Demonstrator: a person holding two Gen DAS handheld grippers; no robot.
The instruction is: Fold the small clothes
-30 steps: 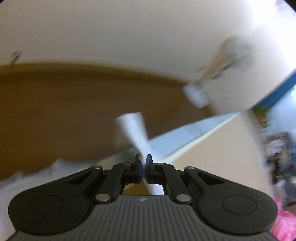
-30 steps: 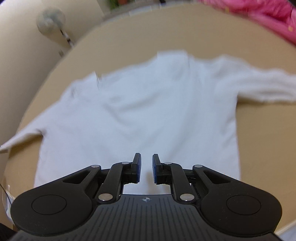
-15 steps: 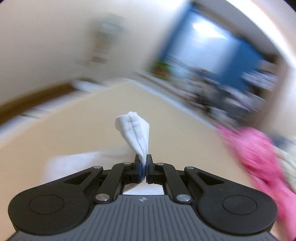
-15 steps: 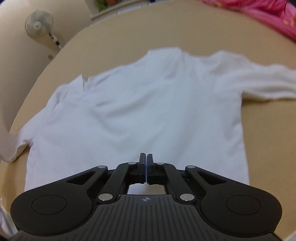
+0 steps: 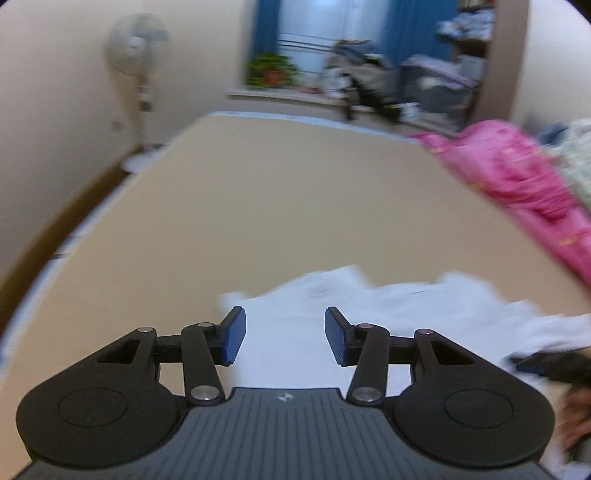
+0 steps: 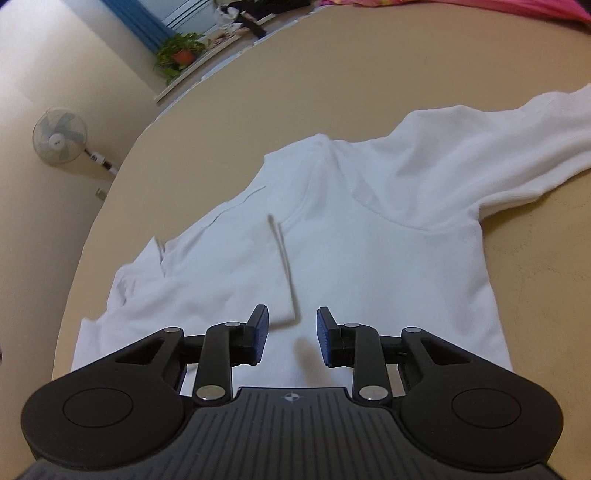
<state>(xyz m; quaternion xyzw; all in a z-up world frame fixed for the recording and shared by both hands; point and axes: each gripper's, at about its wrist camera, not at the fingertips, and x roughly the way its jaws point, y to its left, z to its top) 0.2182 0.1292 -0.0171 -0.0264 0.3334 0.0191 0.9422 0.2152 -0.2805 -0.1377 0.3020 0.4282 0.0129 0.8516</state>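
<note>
1. A white long-sleeved top (image 6: 369, 258) lies spread on the tan bed surface (image 6: 406, 74), collar pointing away toward the far edge
2. One sleeve (image 6: 258, 266) has been laid across the body of the top, its cuff ending near the hem; the other sleeve (image 6: 517, 147) stretches out flat to the side, off the body and onto the tan surface
3. The right gripper (image 6: 291, 332) hovers just over the hem of the top, right beside the folded sleeve's cuff, its blue-padded jaws standing wide apart with nothing between them
4. The left gripper (image 5: 285, 336) is also above the top, near its edge, jaws spread wide and empty; the cloth below it looks blurred
5. Beyond the top, a pink quilt (image 5: 517, 177) is bunched along the bed's side
6. Farther from the top, a standing fan (image 6: 59, 136) is against the cream wall, and a potted plant (image 6: 181, 53) sits on the window ledge by the blue curtains (image 5: 399, 33)
</note>
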